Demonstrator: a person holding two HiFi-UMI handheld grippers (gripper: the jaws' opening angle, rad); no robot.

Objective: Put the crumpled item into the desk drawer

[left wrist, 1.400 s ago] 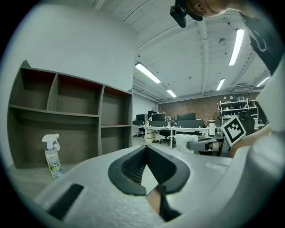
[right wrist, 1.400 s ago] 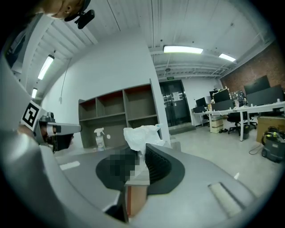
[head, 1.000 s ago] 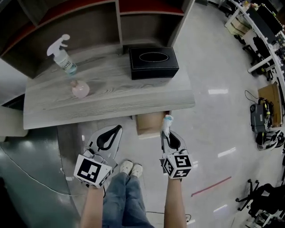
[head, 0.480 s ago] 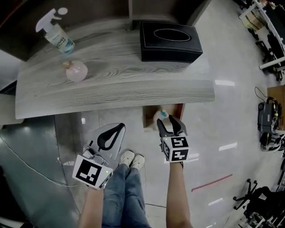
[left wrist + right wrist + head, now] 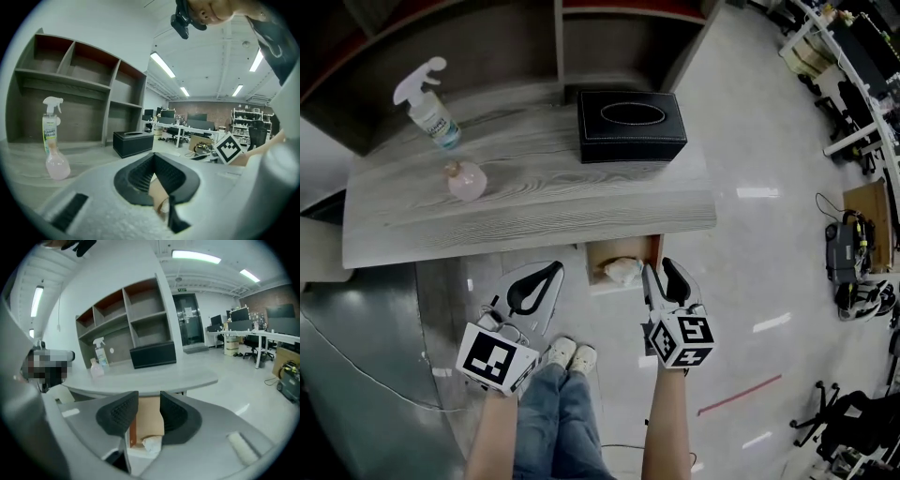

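The crumpled white item [image 5: 622, 270] lies inside the open wooden drawer [image 5: 598, 255] under the grey desk [image 5: 534, 211]. My right gripper [image 5: 662, 270] hovers just right of the drawer's front. Its jaws stand apart with nothing between them and are closing. In the right gripper view the crumpled item [image 5: 151, 444] shows low in the drawer [image 5: 149, 420], beyond the gripper [image 5: 149, 398]. My left gripper [image 5: 551, 269] hangs to the left of the drawer, shut and empty, and its pads meet at the tips [image 5: 153, 157].
On the desk stand a black tissue box [image 5: 628, 125], a white spray bottle [image 5: 431, 108] and a small pink bottle [image 5: 467, 181]. Shelving rises behind the desk. The person's legs and shoes [image 5: 572, 356] are below the grippers. Office chairs and gear stand at the far right.
The right gripper held the crumpled item over the drawer. Its jaws have parted, the item now lies in the drawer, and the gripper has drawn slightly right. The left gripper has hardly moved.
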